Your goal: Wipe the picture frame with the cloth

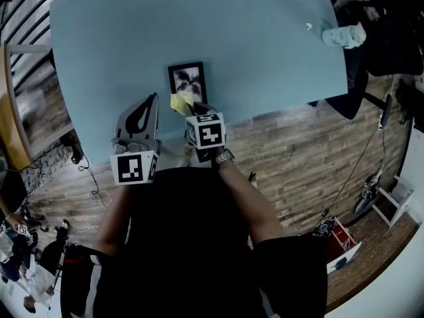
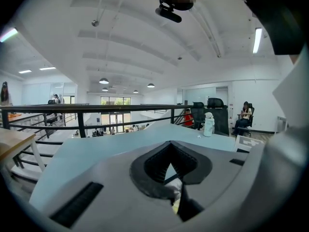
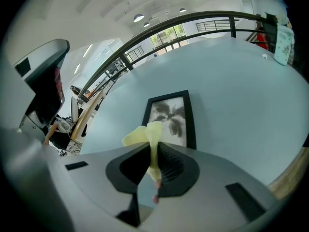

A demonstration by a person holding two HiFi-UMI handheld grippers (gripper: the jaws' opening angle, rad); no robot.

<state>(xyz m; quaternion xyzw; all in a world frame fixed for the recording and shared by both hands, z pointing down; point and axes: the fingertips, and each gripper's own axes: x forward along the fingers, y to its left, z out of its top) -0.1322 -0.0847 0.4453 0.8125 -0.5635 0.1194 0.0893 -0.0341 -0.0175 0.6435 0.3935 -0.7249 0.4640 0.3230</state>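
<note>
A black picture frame [image 1: 187, 80] with a grey leaf print lies flat on the teal table [image 1: 258, 38], close to its near edge. My right gripper [image 1: 192, 109] is just short of the frame's near end, shut on a yellow cloth [image 1: 181, 102]. In the right gripper view the cloth [image 3: 145, 134] sticks up from between the jaws of the right gripper [image 3: 153, 162], with the frame [image 3: 169, 116] straight ahead. My left gripper [image 1: 150, 102] hovers to the left of the frame over the table edge. In its own view the left gripper [image 2: 170, 166] has its jaws together and holds nothing.
A pale bottle [image 1: 343, 36] stands at the table's far right corner, next to a small white scrap [image 1: 309, 26]. Black office chairs [image 2: 216, 111] stand beyond that corner. A railing [image 2: 87, 109] runs behind the table. Wooden floor [image 1: 298, 158] lies on my side.
</note>
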